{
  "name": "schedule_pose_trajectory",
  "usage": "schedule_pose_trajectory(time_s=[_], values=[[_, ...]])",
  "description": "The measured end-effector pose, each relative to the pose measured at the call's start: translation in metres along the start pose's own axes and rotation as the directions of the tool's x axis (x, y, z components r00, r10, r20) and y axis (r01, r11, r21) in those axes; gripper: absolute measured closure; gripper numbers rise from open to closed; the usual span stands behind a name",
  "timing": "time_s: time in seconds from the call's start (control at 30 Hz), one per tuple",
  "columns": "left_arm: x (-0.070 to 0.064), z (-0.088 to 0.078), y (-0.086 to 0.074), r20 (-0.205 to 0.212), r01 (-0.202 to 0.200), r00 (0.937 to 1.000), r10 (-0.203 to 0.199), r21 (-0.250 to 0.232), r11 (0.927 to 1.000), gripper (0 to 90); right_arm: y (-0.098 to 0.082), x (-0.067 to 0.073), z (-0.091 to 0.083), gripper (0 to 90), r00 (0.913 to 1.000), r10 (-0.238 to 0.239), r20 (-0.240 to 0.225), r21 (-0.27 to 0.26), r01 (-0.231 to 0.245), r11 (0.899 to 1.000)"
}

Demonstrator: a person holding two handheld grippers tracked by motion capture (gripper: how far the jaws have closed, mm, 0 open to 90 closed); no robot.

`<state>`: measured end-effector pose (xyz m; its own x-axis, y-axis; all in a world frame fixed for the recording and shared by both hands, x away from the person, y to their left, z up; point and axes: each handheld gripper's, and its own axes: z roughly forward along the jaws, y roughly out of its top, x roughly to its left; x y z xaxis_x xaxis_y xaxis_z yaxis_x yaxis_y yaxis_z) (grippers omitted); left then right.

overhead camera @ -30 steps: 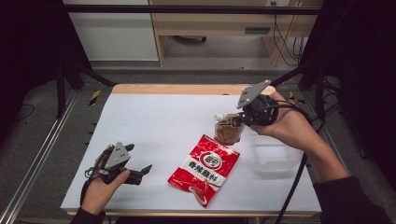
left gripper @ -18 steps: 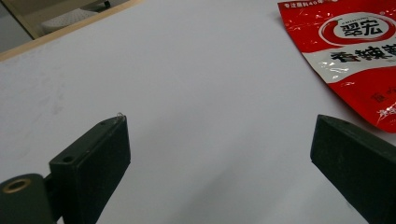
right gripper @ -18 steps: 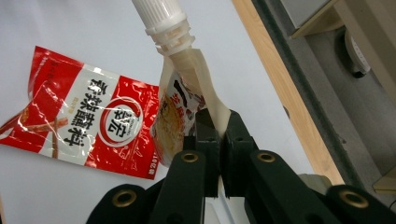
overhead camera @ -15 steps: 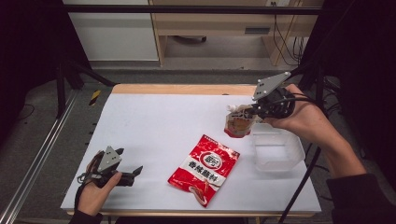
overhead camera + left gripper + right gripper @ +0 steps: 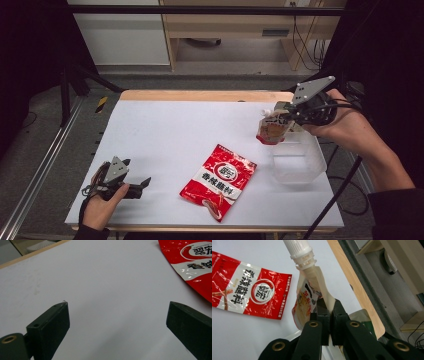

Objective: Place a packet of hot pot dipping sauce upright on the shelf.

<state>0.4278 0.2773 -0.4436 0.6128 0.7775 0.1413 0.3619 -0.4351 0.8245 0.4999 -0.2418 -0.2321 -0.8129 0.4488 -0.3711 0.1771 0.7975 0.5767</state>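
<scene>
My left gripper (image 5: pixel 142 182) sits low at the near-left corner of the white table (image 5: pixel 175 130), hand resting on the surface, jaws spread wide with nothing between them; in the left gripper view the two black jaws frame bare tabletop, with the edge of the red snack bag (image 5: pixel 192 262) just past the far jaw. Next along, that red snack bag (image 5: pixel 219 181) lies flat near the table's front edge, roughly centre, well apart from both grippers, one corner pointing toward me. Right of it, a clear plastic container (image 5: pixel 296 160) stands near the right edge, just beside the bag but not touching it. Above the container's far-left rim hangs the spouted pouch (image 5: pixel 272 129), off the table, white cap (image 5: pixel 266 111) tilted toward the left side of the table. My right gripper (image 5: pixel 286 116) has it: jaws nearly closed, clamped on the pouch's side edge below the spout. In the right gripper view the pads (image 5: pixel 322 312) pinch the thin film of the pouch (image 5: pixel 308 302), the cap (image 5: pixel 297 247) pointing away from the camera, and the wooden table edge (image 5: pixel 354 290) runs off to the right.
</scene>
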Motion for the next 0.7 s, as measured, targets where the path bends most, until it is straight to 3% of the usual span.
schedule_pose_trajectory(time_s=[0.43,0.7], values=[[0.004,-0.001,-0.001,-0.006,0.011,0.9999,-0.011,-0.008,0.9999,4.7,-0.021,-0.014,-0.011,87.6,0.9978,0.037,0.055,0.024,-0.038,0.999],[0.002,0.000,0.000,-0.003,0.003,1.0000,-0.003,-0.004,1.0000,4.7,-0.041,-0.026,-0.003,87.6,0.9950,0.060,0.080,0.049,-0.064,0.997]])
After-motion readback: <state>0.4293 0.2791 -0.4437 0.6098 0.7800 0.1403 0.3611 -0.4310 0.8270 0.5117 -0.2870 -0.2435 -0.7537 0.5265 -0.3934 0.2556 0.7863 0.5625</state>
